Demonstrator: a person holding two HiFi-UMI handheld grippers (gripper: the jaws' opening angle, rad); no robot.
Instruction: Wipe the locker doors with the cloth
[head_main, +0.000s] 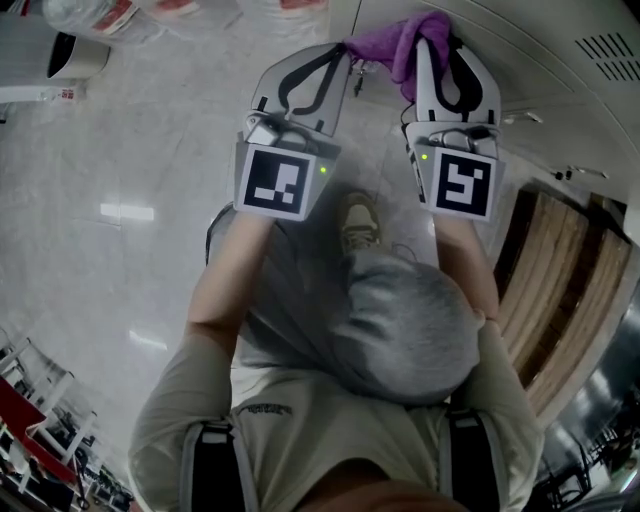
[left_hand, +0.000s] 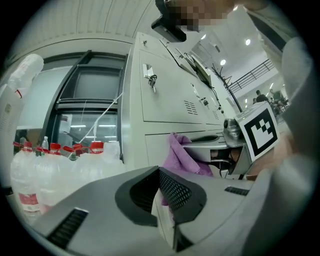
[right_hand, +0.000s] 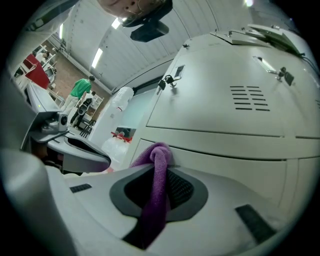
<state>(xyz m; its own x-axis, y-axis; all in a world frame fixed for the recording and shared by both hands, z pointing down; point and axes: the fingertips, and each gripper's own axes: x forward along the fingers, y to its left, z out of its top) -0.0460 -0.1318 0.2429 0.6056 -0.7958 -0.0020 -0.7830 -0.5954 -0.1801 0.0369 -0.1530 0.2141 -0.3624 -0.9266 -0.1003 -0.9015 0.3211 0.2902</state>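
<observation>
While at locker (right_hand: 215, 145), cloth (right_hand: 159, 155) in tool (right_hand: 167, 175)

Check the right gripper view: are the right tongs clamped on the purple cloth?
Yes, the purple cloth is pinched between the jaws of the right tongs, bunching up above them and trailing down below.

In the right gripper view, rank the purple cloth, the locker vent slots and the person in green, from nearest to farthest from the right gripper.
1. Purple cloth: clamped in the right gripper.
2. Vent slots: upper right, on the locker door.
3. Person in green: far back, at left.
</observation>
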